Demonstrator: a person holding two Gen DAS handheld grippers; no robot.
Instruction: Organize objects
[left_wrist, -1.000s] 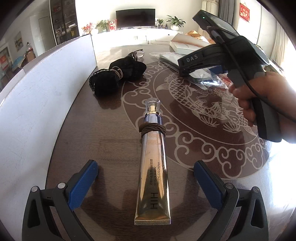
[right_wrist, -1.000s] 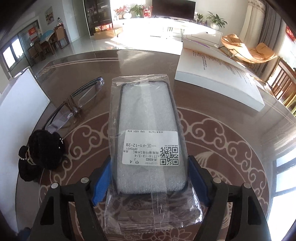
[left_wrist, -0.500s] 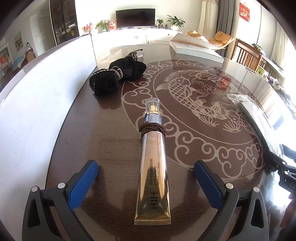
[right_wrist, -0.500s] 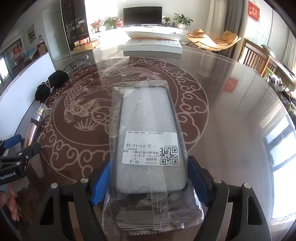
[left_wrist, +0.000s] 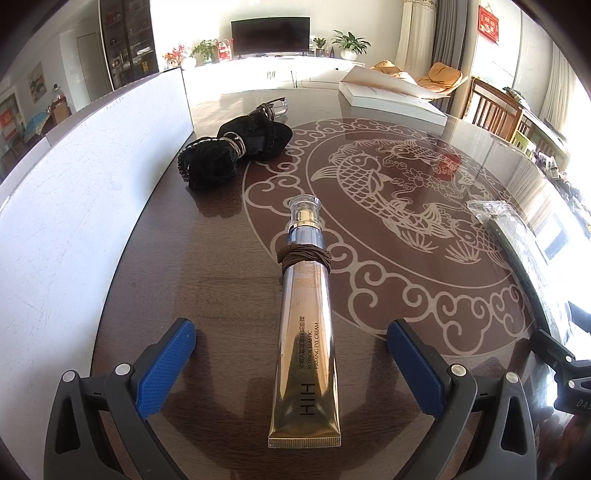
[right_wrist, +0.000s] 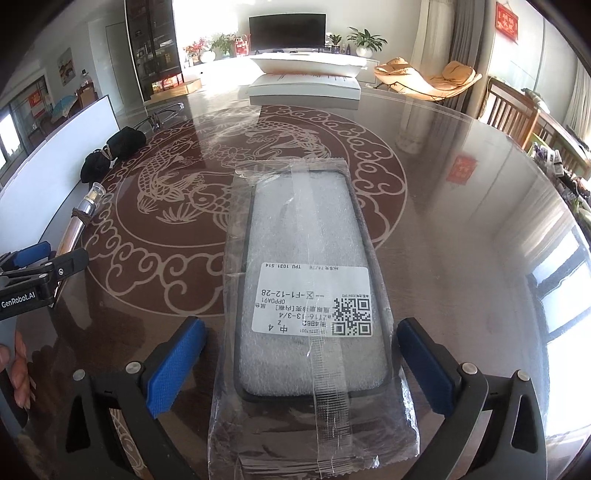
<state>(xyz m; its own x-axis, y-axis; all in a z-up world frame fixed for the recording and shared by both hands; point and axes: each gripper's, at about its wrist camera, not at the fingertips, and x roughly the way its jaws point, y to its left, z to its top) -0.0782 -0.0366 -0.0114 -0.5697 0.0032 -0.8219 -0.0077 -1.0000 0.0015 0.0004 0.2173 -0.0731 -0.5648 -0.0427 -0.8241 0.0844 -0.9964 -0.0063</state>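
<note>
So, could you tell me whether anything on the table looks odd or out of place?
One small oddity: a brown hair tie is wound around the neck of the gold eye cream tube. Nothing looks spilled or damaged.

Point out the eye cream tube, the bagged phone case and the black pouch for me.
eye cream tube (left_wrist: 306, 332), left wrist view, on the gold body above the lettering.
bagged phone case (right_wrist: 310, 236), right wrist view, on the white foam inside the case.
black pouch (left_wrist: 210, 166), left wrist view, on its front lobe.
</note>
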